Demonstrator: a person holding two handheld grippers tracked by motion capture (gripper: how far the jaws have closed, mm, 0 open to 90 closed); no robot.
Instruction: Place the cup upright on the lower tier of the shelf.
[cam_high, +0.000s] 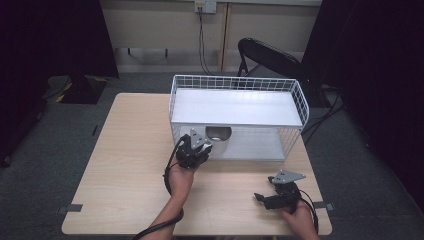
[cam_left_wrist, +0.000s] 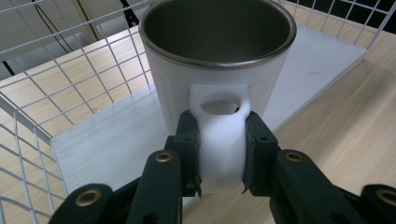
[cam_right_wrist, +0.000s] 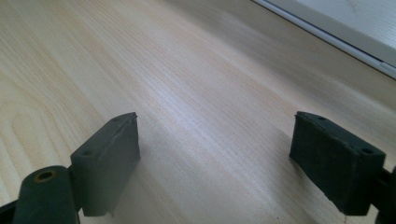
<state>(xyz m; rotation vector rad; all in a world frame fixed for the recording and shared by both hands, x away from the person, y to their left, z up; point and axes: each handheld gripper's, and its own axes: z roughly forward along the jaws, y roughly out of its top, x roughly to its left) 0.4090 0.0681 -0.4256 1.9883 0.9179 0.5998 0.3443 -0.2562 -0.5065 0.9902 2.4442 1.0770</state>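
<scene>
A white mug (cam_left_wrist: 219, 70) with a metal-lined inside stands upright at the front left of the wire rack's lower shelf (cam_left_wrist: 107, 140). My left gripper (cam_left_wrist: 219, 154) is shut on the mug's white handle (cam_left_wrist: 222, 135), its pads pressing both sides. From above, the mug (cam_high: 219, 136) sits just under the rack's upper shelf, with the left gripper (cam_high: 194, 149) right in front of it. My right gripper (cam_high: 267, 196) rests low over the table near the front right edge. Its jaws stand wide apart in the right gripper view (cam_right_wrist: 215, 158), with bare wood between them.
The white wire rack (cam_high: 237, 117) has two flat shelves and takes up the table's far middle. A black folding chair (cam_high: 267, 57) stands behind it. The wooden table (cam_high: 125, 165) has free room at the left and front.
</scene>
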